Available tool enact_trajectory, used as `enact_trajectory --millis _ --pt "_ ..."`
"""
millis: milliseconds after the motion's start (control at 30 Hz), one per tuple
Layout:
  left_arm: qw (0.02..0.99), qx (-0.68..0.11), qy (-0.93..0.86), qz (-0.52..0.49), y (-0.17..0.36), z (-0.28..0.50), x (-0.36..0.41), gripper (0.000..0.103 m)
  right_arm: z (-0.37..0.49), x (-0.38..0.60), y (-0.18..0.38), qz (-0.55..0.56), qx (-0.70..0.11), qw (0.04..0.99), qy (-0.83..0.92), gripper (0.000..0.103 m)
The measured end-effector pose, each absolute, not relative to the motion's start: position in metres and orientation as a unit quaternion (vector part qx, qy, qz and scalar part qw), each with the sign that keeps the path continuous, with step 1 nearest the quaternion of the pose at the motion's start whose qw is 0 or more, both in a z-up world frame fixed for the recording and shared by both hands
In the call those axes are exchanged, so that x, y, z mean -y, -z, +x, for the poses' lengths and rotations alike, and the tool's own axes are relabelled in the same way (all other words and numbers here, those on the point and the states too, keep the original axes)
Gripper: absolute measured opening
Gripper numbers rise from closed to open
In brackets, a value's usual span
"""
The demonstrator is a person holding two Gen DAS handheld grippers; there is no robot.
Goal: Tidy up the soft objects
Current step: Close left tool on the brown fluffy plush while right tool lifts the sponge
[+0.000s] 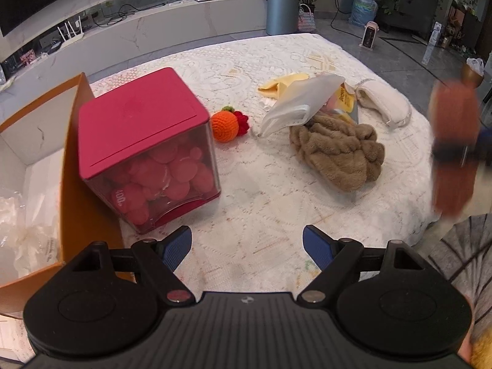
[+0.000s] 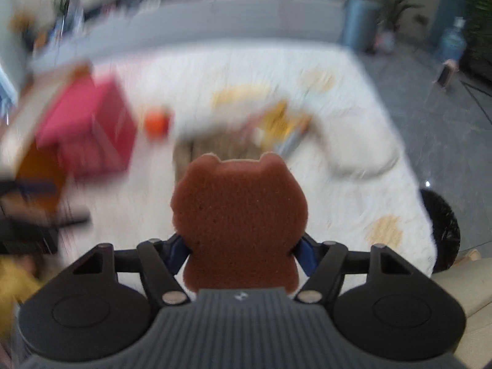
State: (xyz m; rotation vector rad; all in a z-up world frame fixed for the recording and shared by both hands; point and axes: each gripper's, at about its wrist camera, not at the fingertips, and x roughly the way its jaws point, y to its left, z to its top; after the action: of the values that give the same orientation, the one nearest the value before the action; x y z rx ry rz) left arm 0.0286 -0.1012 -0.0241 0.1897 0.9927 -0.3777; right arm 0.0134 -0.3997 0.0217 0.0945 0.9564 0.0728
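White lace covers the tabletop (image 1: 246, 203). At its left edge an orange box (image 1: 70, 166) holds crumpled plastic; beside it a red-lidded cube (image 1: 144, 150) is full of pink puffs. Toward the far right, the plush pile (image 1: 338, 150). My left claw (image 1: 247, 247) gapes empty; my right claw (image 2: 243, 253) pinches a brown bear sponge (image 2: 240, 215) above the near edge.

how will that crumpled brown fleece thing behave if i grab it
The brown fleece lies in loose folds, so it will probably flop and drape, not keep shape. It looks light for its bulk. Its plush pile should grip well, though a trailing edge may drag the white plastic bag touching it.
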Motion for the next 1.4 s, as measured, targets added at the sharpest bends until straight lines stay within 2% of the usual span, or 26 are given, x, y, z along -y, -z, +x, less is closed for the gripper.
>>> enact_trajectory --millis 200,300,533,600,700,900,1067,1233,1400 --pt "0.855 -0.478 0.197 0.032 0.015 0.038 0.113 0.096 0.012 0.440 -0.061 0.175 -0.348 0.921 0.014 0.069" --pt "0.854 -0.482 0.194 0.009 0.015 0.047 0.127 0.096 0.012 0.456 -0.047 0.245 -0.309 0.918 0.046 0.069" --pt "0.840 -0.495 0.221 -0.003 0.028 0.071 0.169 0.096 -0.007 0.473 0.005 0.331 -0.289 0.892 0.110 0.069" --pt "0.840 -0.485 0.243 0.027 0.029 0.074 0.184 0.096 -0.010 0.476 0.015 0.346 -0.290 0.888 0.090 0.069" --pt "0.845 -0.429 0.298 0.111 0.021 0.069 0.209 0.096 -0.012 0.478 0.019 0.336 -0.293 0.891 0.083 0.069" --pt "0.774 -0.404 0.384 0.299 0.028 0.063 0.255 0.096 -0.034 0.500 0.016 0.354 -0.252 0.895 0.096 0.069" --pt "0.713 -0.353 0.433 0.425 0.058 0.052 0.279 0.096 -0.044 0.510 0.009 0.335 -0.229 0.906 0.123 0.069" --pt "0.676 -0.372 0.422 0.476 0.091 0.067 0.296 0.098 -0.038 0.502 0.009 0.301 -0.238 0.916 0.116 0.069" --pt "0.697 -0.353 0.408 0.473 0.106 0.085 0.300 0.101 -0.032 0.505 0.018 0.304 -0.254 0.911 0.114 0.069"
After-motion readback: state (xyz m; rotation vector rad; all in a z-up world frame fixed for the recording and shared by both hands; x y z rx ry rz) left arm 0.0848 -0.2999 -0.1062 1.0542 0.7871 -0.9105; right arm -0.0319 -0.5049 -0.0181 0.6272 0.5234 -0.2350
